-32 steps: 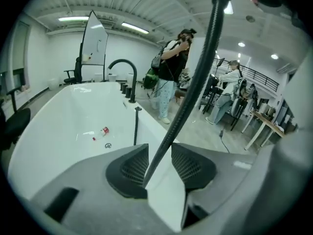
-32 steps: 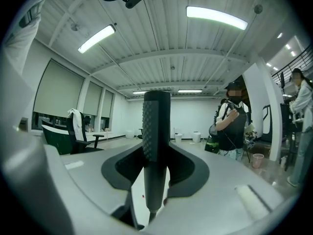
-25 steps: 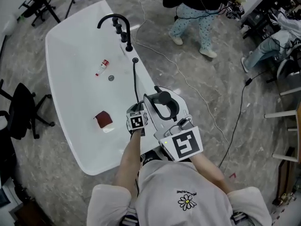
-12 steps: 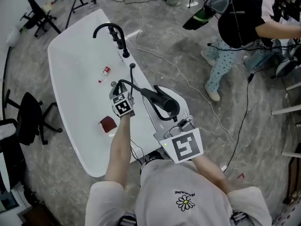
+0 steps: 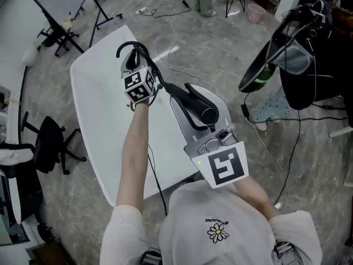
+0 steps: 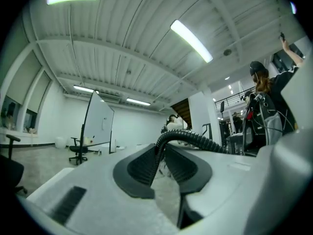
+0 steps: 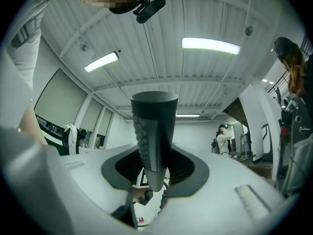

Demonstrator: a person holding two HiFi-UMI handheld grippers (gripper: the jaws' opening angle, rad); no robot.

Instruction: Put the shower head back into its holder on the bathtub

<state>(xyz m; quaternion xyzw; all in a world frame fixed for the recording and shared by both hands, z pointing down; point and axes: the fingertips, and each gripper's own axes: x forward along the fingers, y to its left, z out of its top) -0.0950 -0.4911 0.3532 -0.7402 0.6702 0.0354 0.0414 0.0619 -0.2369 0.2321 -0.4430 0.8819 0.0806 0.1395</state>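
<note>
- Shower head, a black tapered wand with a ribbed strip, sits clamped in the right gripper, tilted up over the right rim of the white glossy oval bathtub.
- Left gripper, arm stretched out straight, pinches the black corrugated hose, jaws narrow.
- Grey stone-look floor lies open all round the bathtub.

Faucet crowds the far rim of the bathtub; its basin looks open.

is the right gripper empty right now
No, the right gripper is shut on the black ribbed shower head handle, which stands between its jaws.
</note>
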